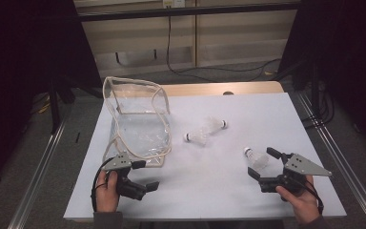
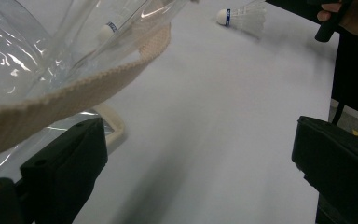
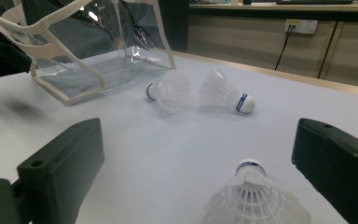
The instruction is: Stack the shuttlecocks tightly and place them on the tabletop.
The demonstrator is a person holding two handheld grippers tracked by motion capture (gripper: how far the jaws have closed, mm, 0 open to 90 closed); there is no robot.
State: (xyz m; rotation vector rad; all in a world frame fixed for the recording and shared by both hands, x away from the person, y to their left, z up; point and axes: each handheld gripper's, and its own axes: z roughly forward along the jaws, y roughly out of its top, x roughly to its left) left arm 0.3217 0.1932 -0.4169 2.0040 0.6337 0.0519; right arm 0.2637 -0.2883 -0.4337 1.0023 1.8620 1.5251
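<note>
Over the white table, the clear bag with its beige trim stands open at the far left, and everything reads off that bag. The left gripper sits right at the bag's near corner, jaws spread wide with nothing between them. In the left gripper view the bag's beige trim hangs just above and ahead of one jaw, close to it, though I cannot tell if they touch.

To the right of the bag, two shuttlecocks lie together on the table: one shuttlecock nearer the bag, the second shuttlecock just beyond it, feathers meeting, corks pointing apart. From the right gripper view they show as a pair, and, just beside the bag's wall.

Well away from the bag, toward the near right, lies the third shuttlecock, lying on the table with its cork pointing toward the bag's side. The right gripper has its jaws wide open on either side of it, not closed on it. In the right gripper view that shuttlecock sits low between the two black jaws, cork away from the camera, gaps visible on both sides.
</note>
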